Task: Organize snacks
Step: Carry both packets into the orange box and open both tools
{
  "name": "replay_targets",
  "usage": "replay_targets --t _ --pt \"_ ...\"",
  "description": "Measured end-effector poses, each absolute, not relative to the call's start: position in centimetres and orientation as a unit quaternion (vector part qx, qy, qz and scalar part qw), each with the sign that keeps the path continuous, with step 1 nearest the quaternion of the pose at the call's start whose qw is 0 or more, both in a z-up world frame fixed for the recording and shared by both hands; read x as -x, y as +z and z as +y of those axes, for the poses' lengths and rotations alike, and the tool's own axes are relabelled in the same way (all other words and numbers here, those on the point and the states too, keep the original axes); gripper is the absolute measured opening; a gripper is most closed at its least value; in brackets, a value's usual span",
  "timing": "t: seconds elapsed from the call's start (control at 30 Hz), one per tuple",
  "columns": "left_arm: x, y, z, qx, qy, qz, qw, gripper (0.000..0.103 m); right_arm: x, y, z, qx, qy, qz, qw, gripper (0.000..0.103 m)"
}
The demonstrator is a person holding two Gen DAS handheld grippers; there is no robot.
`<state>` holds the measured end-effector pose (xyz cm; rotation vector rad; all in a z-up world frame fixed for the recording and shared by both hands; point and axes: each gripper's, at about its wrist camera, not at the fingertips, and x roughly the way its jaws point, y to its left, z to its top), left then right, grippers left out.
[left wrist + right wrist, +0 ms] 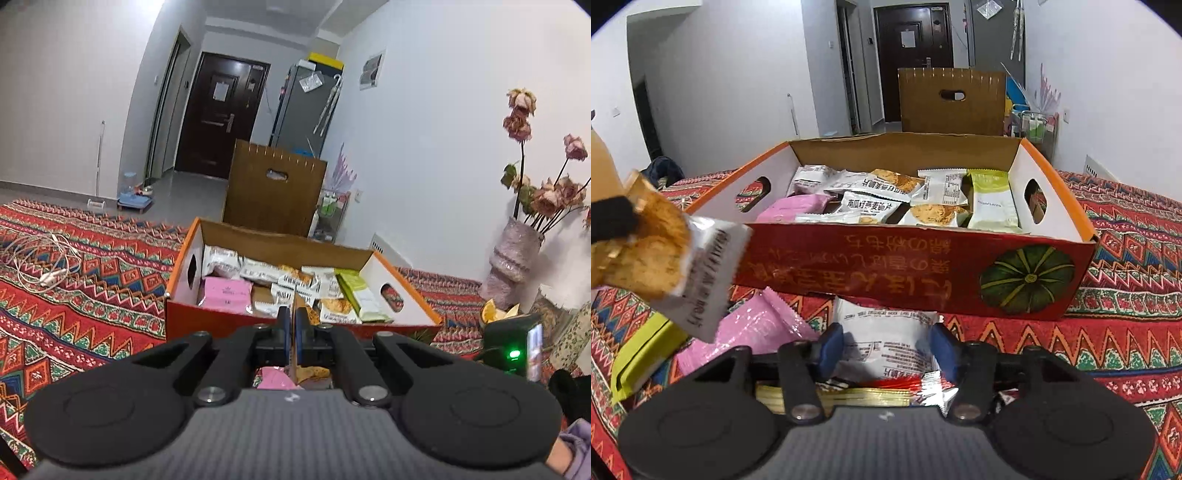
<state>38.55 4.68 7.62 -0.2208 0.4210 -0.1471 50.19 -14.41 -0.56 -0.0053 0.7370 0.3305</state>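
An open red and orange cardboard box (pixel 207 310) (pixel 923 266) sits on the patterned cloth and holds several snack packets, pink, white and green. My left gripper (pixel 294 320) is shut on the thin edge of a snack packet just in front of the box; in the right wrist view that packet (pixel 668 254), white with a golden cracker picture, hangs at the left, held by the left fingers (pixel 613 218). My right gripper (pixel 886 347) is open, its fingers either side of a white packet (pixel 882 328) lying before the box. A pink packet (pixel 753 332) lies beside it.
A yellow-green box (pixel 642 354) lies at the left. More packets lie under the right gripper. A brown cardboard box (pixel 273 188) stands behind the red one. A vase of dried flowers (pixel 517 254) stands at the right. White cables (pixel 40 258) lie on the cloth at the left.
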Motion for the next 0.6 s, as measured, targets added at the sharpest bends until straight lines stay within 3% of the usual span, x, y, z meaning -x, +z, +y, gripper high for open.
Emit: replay_targets --t 0.2,0.23,0.4,0.43,0.6 --pt "-35.5 9.0 5.0 0.121 -0.074 0.200 0.970 0.004 -48.5 -0.1 -13.3 0.057 0.171 0.344 0.922 0.036" --pt "-34.8 9.2 5.1 0.122 -0.074 0.198 0.970 0.004 -47.8 0.1 -13.4 0.059 0.173 0.338 0.923 0.027" --pt "-31.4 9.8 5.2 0.122 -0.072 0.192 0.971 0.004 -44.4 2.0 -15.5 0.048 0.147 0.284 0.946 0.011" --pt "-30.7 9.9 5.2 0.120 -0.068 0.191 0.972 0.004 -44.2 2.2 -16.0 0.043 0.148 0.281 0.947 0.003" --pt "-28.6 9.9 5.2 0.127 -0.055 0.195 0.971 0.004 -44.3 2.7 -17.8 -0.013 0.156 0.287 0.945 0.006"
